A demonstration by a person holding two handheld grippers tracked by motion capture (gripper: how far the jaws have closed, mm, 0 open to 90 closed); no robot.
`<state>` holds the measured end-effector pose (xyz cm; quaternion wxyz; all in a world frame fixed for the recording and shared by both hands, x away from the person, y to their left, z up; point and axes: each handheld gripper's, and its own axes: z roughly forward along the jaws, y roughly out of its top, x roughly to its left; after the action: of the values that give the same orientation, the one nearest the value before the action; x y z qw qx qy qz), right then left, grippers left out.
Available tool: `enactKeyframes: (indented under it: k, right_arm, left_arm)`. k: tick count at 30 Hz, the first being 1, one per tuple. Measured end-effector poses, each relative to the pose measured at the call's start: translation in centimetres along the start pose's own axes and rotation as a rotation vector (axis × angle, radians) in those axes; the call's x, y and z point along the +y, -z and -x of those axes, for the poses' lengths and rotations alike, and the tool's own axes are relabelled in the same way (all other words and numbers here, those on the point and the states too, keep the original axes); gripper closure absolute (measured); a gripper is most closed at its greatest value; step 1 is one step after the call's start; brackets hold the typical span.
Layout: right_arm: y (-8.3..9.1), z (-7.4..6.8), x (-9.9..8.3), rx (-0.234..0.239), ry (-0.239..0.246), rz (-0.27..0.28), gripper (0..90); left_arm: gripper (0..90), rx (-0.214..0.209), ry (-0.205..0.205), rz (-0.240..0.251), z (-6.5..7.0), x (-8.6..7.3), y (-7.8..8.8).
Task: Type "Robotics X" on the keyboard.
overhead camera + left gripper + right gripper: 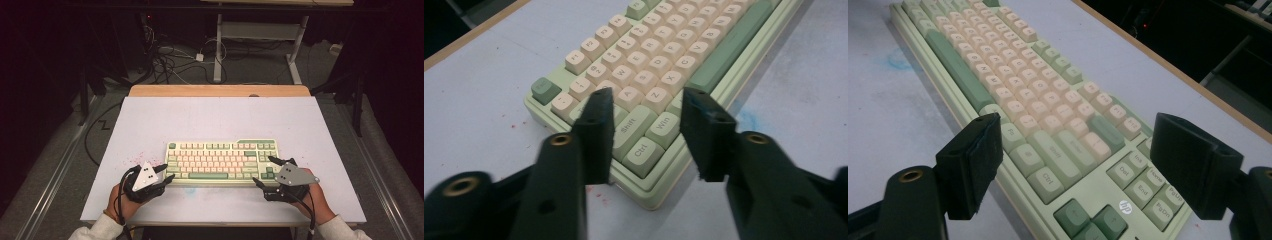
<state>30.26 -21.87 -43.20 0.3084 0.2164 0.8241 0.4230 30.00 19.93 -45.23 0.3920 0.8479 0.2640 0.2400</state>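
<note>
Where the high view looks down on the white table (150,120), a pale green keyboard (222,161) with cream keys lies square to the near edge, a little toward the person. The left gripper (167,171) sits at the keyboard's left end and the right gripper (265,171) at its right end, each held by a hand coming in from the bottom, each topped by a grey three-cornered plate. Faint red specks mark the table just left of the keyboard. From the left gripper view, the two black jaws of the left gripper (647,97) stand apart over the keyboard's near-left corner, with the Shift, Ctrl and Win keys showing in the gap between them; whether the pads press on the case I cannot tell, and nothing is clamped between them. From the right gripper view, the right gripper (1079,126) has its jaws spread wide, straddling the keyboard's right end above the arrow keys and navigation block, nothing gripped.
</note>
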Motion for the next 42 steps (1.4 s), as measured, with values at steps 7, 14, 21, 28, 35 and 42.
enactKeyframes:
  k: [7,14,21,28,35,42]
  right_arm:
    - [0.3,-0.1,-0.4,0.003,-0.004,-0.008,21.5]
    - [0.3,-0.1,-0.5,0.001,-0.004,-0.012,21.6]
    - [0.2,-0.2,-0.5,0.001,-0.002,-0.013,21.6]
    - [0.0,-0.3,-0.5,0.006,0.002,-0.019,21.6]
    - [-0.1,-0.5,-0.6,0.01,0.006,-0.024,21.6]
    - [-0.3,-0.6,-0.8,0.016,0.019,-0.031,21.6]
  left_arm:
    - [87.5,-0.044,0.027,-0.024,-0.4,1.0,-0.5]
    - [88.0,-0.051,0.027,-0.047,-0.7,2.8,-1.6]
    - [87.9,-0.061,0.01,-0.077,-0.6,4.1,-2.7]
    - [87.9,-0.073,0.006,-0.099,-0.6,5.2,-3.8]
    - [87.9,-0.097,-0.016,-0.118,-0.3,6.6,-5.8]
    - [87.9,-0.112,-0.033,-0.132,0.0,7.7,-7.6]
